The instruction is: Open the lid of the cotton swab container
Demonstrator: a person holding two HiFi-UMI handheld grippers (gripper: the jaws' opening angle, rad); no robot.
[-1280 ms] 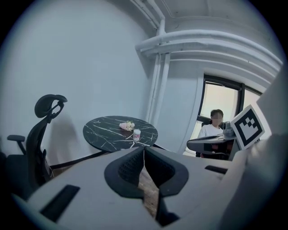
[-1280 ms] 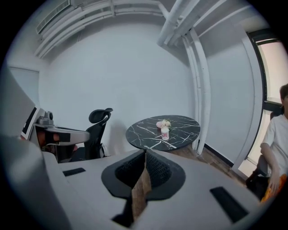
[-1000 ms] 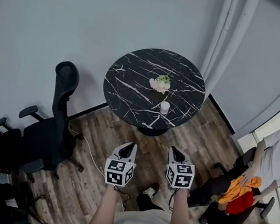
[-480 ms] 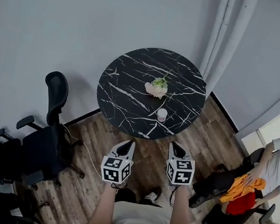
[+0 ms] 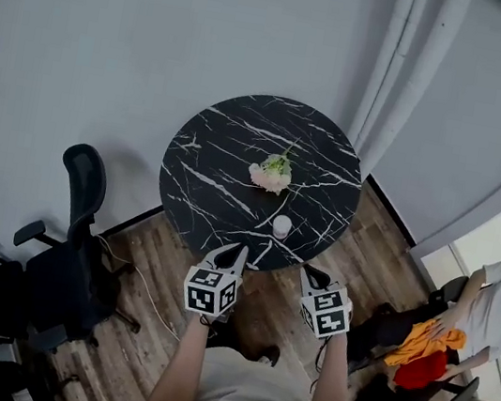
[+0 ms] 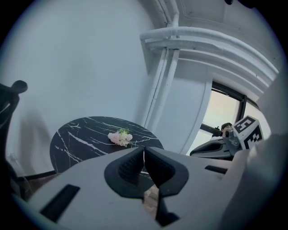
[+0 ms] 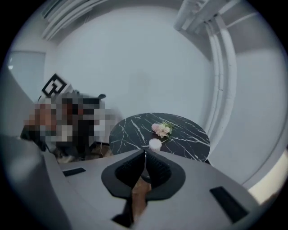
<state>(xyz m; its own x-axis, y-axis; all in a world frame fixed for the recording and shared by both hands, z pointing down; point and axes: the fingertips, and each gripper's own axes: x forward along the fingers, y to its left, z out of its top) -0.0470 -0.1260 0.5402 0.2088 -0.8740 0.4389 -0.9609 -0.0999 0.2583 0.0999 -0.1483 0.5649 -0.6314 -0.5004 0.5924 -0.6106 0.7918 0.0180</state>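
Observation:
A small white round cotton swab container [image 5: 281,226] stands with its lid on near the front edge of a round black marble table [image 5: 220,156]. In the right gripper view the container [image 7: 155,143] sits just past the jaw tips. My left gripper [image 5: 241,249] is shut and empty, held over the table's front edge, left of the container. My right gripper [image 5: 312,273] is also shut and empty, just off the table edge, to the container's right and nearer me. In the left gripper view the shut left gripper [image 6: 144,148] hides the container.
A pink and white flower bunch [image 5: 272,176] lies at the table's middle. Black office chairs [image 5: 62,244] stand at the left on the wood floor. A seated person [image 5: 491,311] with orange and red cloth is at the right. Grey wall and white pipes [image 5: 408,64] stand behind the table.
The table and container have come closer to both grippers as the person stepped forward. Both grippers stay shut and now reach the table's front edge.

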